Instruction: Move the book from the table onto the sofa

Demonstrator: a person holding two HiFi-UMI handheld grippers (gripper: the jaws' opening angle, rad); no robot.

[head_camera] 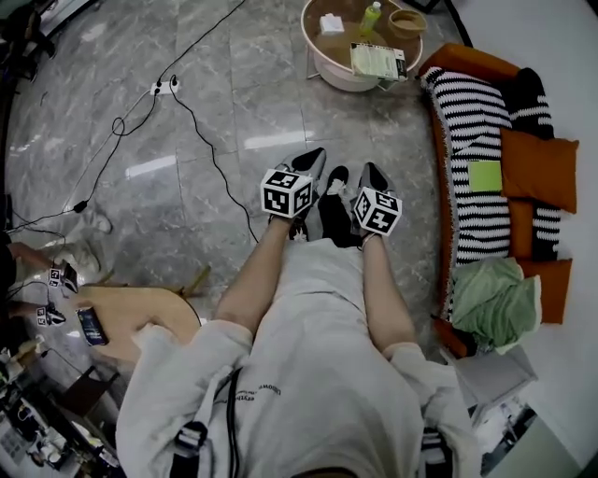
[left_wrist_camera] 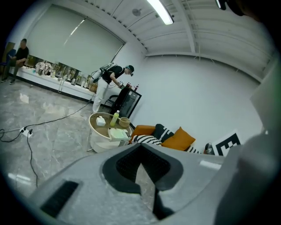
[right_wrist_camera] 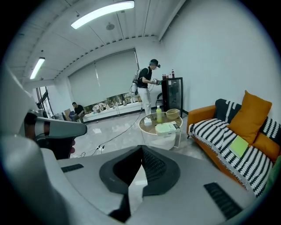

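My left tongs [head_camera: 314,157] and right tongs [head_camera: 373,171] are closed, empty. The pale green rectangular book [head_camera: 377,61] lies flat, long axis pointing toward the orange fabric sofa [head_camera: 472,62].

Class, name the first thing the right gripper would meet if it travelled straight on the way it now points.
Probably the grey floor, short of the round table; depth is unclear.

On the round surface [head_camera: 341,79]: book [head_camera: 377,61] flat at the rim nearest the sofa [head_camera: 467,62], green bottle [head_camera: 371,17], bowl [head_camera: 405,22], white box [head_camera: 331,23]. On the sofa: striped throw [head_camera: 472,131], orange cushions [head_camera: 537,168], green sheet [head_camera: 484,175], crumpled green cloth [head_camera: 495,301]. Across the marble floor [head_camera: 215,84]: black cables [head_camera: 215,161], power strip [head_camera: 164,87].
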